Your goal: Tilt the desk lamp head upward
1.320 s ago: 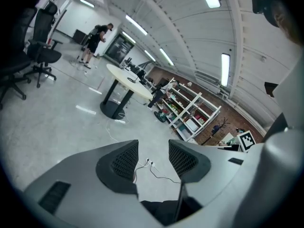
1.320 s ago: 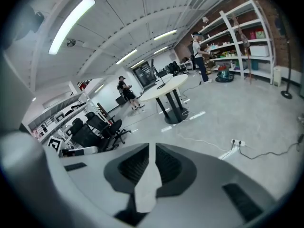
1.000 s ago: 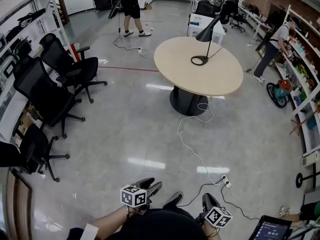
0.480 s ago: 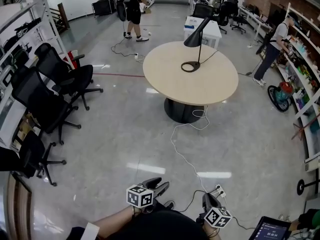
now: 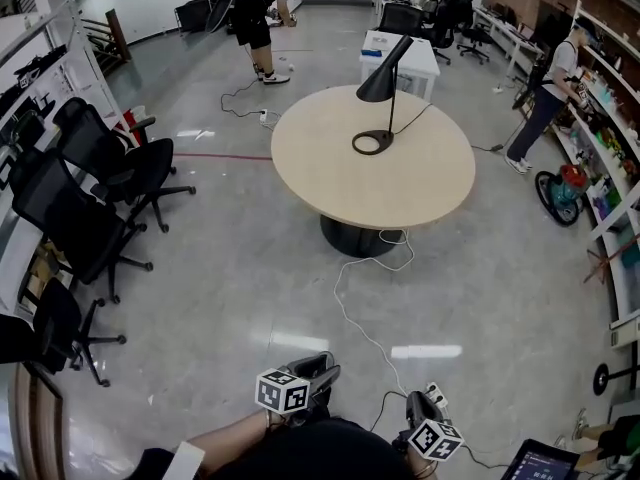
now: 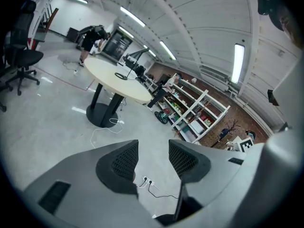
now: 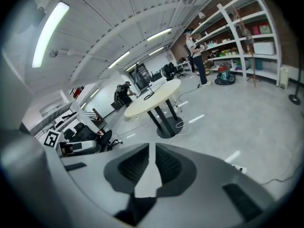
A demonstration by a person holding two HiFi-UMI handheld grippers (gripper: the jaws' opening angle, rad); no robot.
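Observation:
A black desk lamp stands on its ring base on the round beige table far ahead, its cone head tilted down to the left. The lamp appears small in the left gripper view and the table distant in the right gripper view. My left gripper is held low near my body, open, with nothing between its pads. My right gripper is also low, its jaws almost together with only a thin slit and nothing in it. Both are far from the lamp.
Black office chairs line the left side. A white cable runs over the floor from the table base to a power strip. One person stands at the back, another by the right shelves.
The view has come closer to the table; table and lamp have shifted left and lower in the head view. Both grippers stay low and unchanged.

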